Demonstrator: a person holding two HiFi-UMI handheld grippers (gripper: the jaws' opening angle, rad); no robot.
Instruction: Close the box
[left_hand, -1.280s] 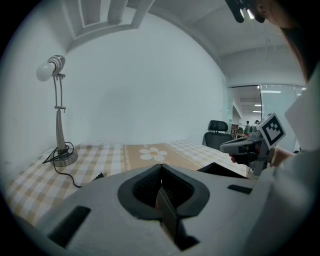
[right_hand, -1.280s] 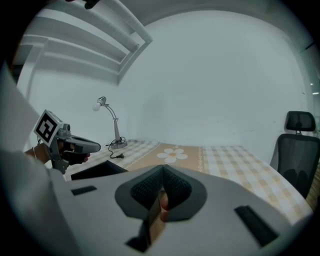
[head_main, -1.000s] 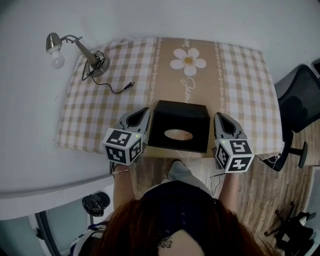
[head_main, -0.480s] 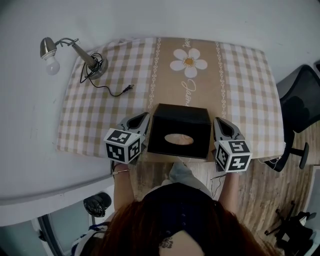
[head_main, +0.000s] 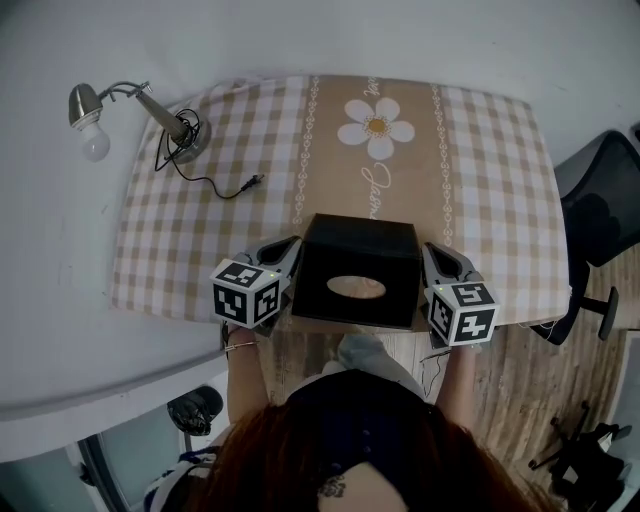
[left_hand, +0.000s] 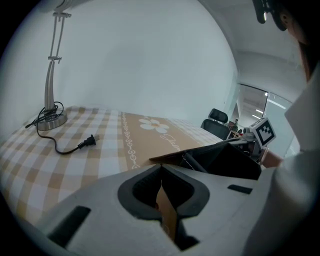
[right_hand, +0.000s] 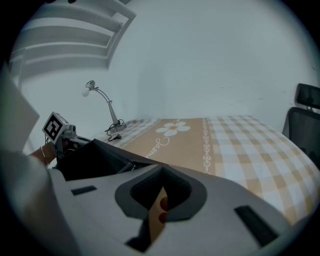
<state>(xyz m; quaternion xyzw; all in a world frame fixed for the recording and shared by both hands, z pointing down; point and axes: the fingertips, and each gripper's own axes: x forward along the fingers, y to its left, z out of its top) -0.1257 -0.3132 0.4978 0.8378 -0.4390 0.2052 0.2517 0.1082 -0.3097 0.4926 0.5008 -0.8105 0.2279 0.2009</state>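
Brightness: muted and even in all three views, with a cool grey-white cast.
Source: cannot tell over the table; bright ceiling lights (left_hand: 276, 98) glow far right in the left gripper view.
Shadows: soft and faint; the box (head_main: 358, 262) reads near-black with little surface detail.
Glare: mild, only at those far lights.
Distortion: strong fisheye; both gripper views sit in round frames with black corners, and the walls bow.
Focus: the left gripper (left_hand: 161, 175) and right gripper (right_hand: 162, 181) shells, near their lenses, are soft; the tablecloth (head_main: 200, 230) is sharper.
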